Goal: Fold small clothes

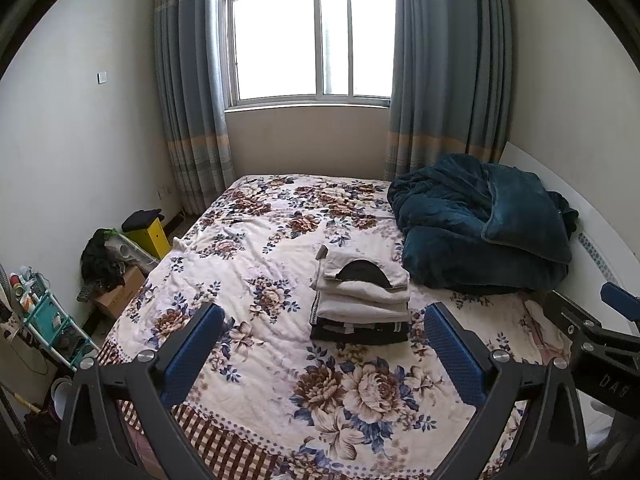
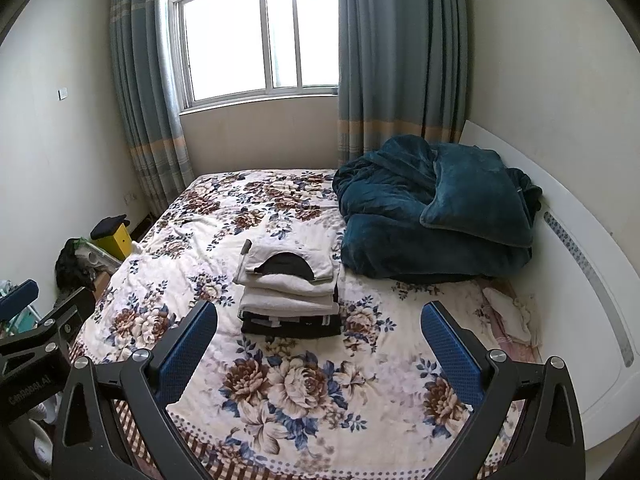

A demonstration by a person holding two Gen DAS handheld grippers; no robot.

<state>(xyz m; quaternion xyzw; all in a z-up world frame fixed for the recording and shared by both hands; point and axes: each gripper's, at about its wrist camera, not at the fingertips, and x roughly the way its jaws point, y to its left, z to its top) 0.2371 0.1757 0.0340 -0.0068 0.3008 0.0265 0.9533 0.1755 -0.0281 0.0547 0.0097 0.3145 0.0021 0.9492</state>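
Note:
A stack of folded small clothes [image 1: 362, 300] sits in the middle of the floral bed cover [image 1: 256, 280]: cream pieces on top, dark pieces at the bottom. It also shows in the right wrist view [image 2: 290, 292]. My left gripper [image 1: 324, 344] is open and empty, held above the bed's near part, short of the stack. My right gripper [image 2: 320, 344] is open and empty, likewise short of the stack. The right gripper's finger shows at the right edge of the left wrist view [image 1: 618, 302]. The left gripper's finger shows at the left edge of the right wrist view [image 2: 18, 300].
A bundled teal blanket [image 1: 480, 220] lies at the bed's far right against a white headboard [image 2: 580, 280]. A small pale cloth [image 2: 508, 308] lies by the headboard. Boxes and clutter [image 1: 120, 256] and a teal shelf [image 1: 52, 320] stand left of the bed. Window and curtains are behind.

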